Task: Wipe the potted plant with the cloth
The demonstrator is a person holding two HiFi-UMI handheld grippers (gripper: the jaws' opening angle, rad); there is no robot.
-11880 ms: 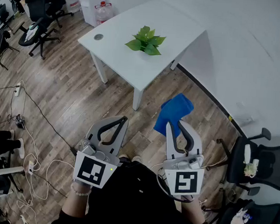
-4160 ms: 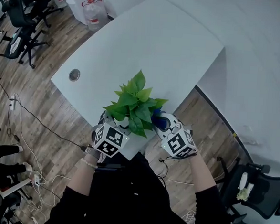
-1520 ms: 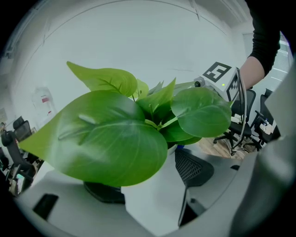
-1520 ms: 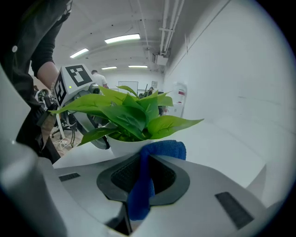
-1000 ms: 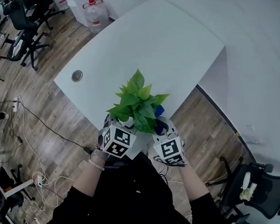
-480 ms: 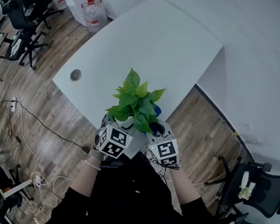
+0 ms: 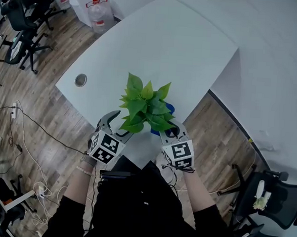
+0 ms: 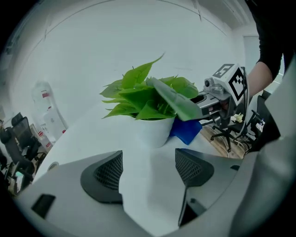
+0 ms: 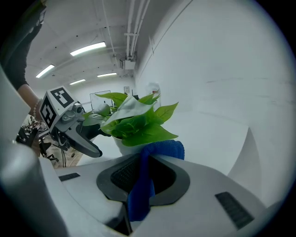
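Plant (image 7: 145,104) just ahead of left gripper (image 8: 148,169), jaws apart, empty; right gripper (image 9: 144,178) clamped on cloth (image 9: 162,149) beside pot (image 8: 152,132).

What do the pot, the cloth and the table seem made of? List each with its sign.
Pot: glazed ceramic or plastic, can't tell which; smooth plain white wall.
Cloth: soft fabric, probably microfibre; blue, fuzzy surface, hangs in limp folds.
Table: probably laminate or painted board; flat matte white, no grain.
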